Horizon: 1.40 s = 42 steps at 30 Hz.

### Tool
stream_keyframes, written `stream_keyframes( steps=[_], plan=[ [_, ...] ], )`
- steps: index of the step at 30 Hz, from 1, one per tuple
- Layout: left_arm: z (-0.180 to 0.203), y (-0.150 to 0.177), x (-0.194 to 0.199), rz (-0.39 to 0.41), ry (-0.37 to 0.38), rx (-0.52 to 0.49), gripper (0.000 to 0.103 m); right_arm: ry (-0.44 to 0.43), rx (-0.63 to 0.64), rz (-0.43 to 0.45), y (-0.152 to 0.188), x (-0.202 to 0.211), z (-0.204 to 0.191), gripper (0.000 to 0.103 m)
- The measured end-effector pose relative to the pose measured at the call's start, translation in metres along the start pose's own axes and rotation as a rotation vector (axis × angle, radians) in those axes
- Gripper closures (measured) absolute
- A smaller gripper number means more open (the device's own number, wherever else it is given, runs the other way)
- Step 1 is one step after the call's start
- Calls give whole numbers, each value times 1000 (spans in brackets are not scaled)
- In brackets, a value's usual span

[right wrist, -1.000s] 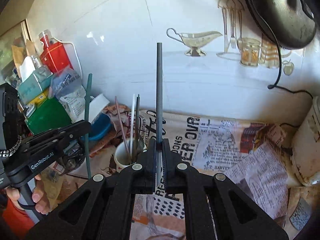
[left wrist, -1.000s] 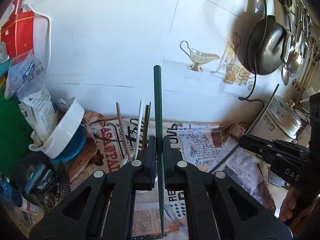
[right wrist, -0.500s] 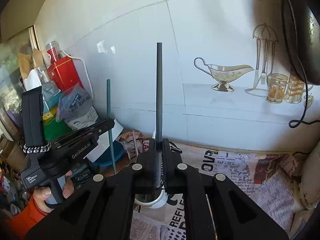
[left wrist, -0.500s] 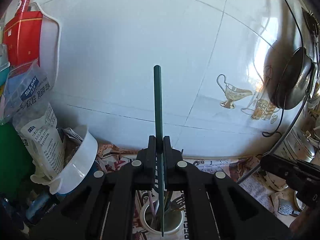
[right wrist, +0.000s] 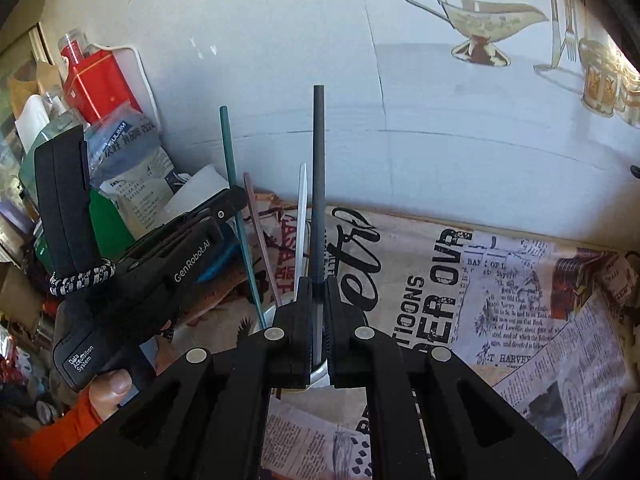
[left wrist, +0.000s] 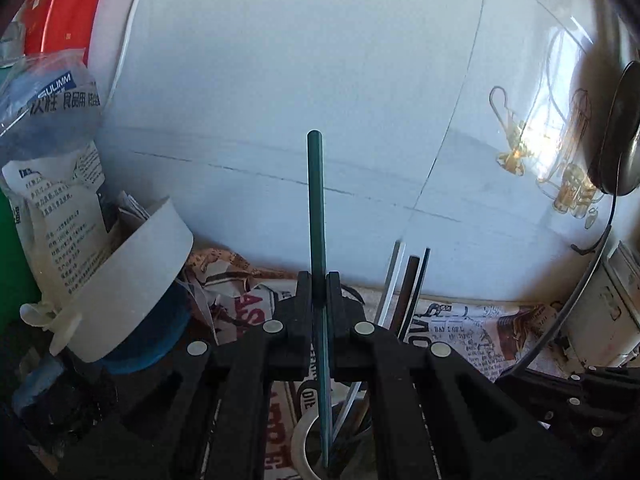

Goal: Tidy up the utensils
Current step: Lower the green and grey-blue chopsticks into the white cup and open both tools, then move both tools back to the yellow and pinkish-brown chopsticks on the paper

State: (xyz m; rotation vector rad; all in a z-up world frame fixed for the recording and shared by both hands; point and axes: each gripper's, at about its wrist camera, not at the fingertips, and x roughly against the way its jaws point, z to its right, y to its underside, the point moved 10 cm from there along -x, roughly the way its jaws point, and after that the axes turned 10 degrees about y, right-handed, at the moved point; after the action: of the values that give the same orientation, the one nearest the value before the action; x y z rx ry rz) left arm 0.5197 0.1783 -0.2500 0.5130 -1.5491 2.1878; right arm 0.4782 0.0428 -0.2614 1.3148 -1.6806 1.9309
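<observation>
My left gripper (left wrist: 319, 288) is shut on a dark green chopstick (left wrist: 316, 208) that stands upright. Its lower end dips into a white cup (left wrist: 300, 440) just below the jaws. White, brown and black sticks (left wrist: 408, 288) lean out of that cup to the right. My right gripper (right wrist: 319, 292) is shut on a dark grey chopstick (right wrist: 319, 168), also upright, directly over the same cup (right wrist: 320, 378). In the right wrist view the left gripper (right wrist: 236, 204) holds the green chopstick (right wrist: 234, 184) at the cup's left side, beside a pink stick (right wrist: 262, 248) and a white stick (right wrist: 301, 232).
Newspaper (right wrist: 500, 292) covers the counter under a white tiled wall (left wrist: 320, 60). A tilted white bowl (left wrist: 132, 280), bags (left wrist: 52, 184) and a red box (right wrist: 100, 80) crowd the left. A dark pan (left wrist: 620, 132) hangs at right, with a metal pot (left wrist: 604, 312) below it.
Both grippers have come down and closer to the cup, each still holding its chopstick. The green chopstick's lower end now reaches inside the cup; the sticks in it show to the right.
</observation>
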Motion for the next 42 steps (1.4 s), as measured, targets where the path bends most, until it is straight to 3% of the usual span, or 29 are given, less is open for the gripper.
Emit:
stream_keyframes(
  steps=[15, 26, 32, 35, 42],
  plan=[
    [15, 52, 12, -217, 27, -16, 99, 31, 45, -69, 14, -4, 3, 97],
    [48, 35, 68, -221, 40, -95, 97, 51, 72, 2, 17, 45, 4, 85],
    [69, 27, 98, -202, 60, -130, 88, 75, 73, 58, 16, 76, 14, 80],
    [78, 27, 109, -192, 62, -155, 78, 81, 59, 76, 19, 90, 25, 79],
    [101, 52, 113, -231, 74, -216, 63, 145, 22, 70, 42, 104, 60, 71]
  ],
)
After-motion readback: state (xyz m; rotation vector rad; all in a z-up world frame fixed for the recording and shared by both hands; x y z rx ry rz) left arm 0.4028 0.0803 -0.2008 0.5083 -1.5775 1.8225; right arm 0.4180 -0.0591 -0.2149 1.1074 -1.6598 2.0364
